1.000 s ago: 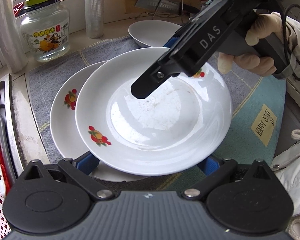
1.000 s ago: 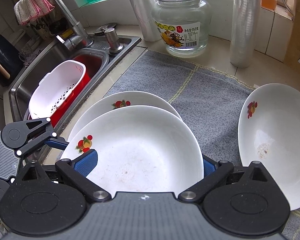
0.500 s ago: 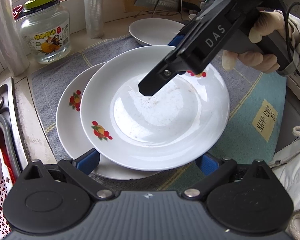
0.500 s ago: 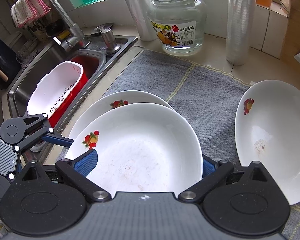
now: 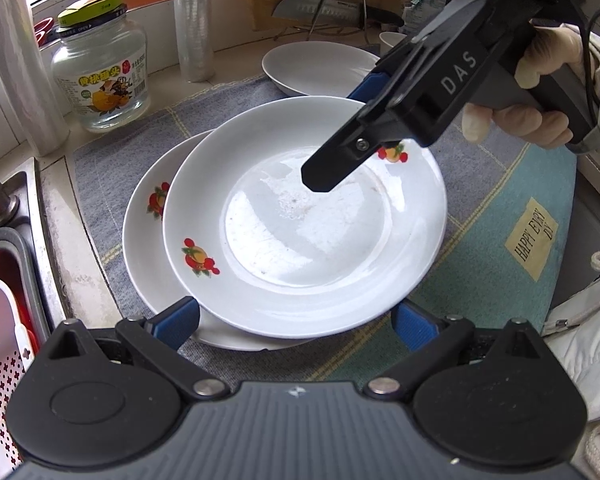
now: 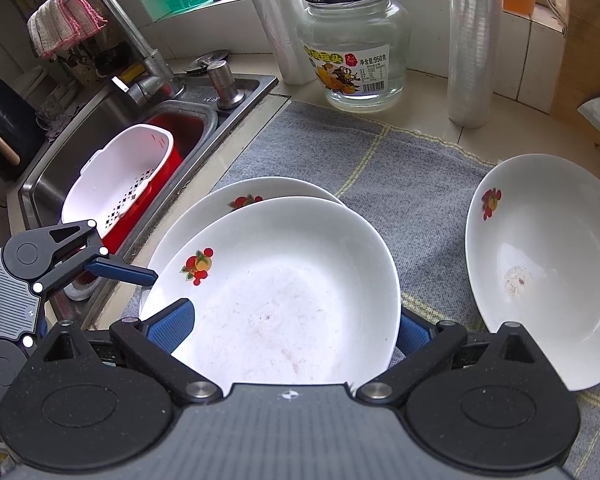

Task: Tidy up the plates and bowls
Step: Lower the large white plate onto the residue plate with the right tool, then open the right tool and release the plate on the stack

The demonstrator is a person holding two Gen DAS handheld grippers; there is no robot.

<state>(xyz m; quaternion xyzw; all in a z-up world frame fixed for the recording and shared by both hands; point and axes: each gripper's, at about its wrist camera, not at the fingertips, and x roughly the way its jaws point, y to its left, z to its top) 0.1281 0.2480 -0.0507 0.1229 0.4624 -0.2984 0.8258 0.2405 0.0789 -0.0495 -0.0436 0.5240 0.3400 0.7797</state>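
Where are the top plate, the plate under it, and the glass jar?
top plate (image 5: 308, 236): left wrist view, centre of its well.
plate under it (image 5: 144, 240): left wrist view, exposed left rim.
glass jar (image 6: 356, 56): right wrist view, on its label.

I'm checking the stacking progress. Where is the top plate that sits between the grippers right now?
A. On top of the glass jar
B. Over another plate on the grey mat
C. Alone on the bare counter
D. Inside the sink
B: the top plate overlaps a second plate beneath it, on the grey mat.
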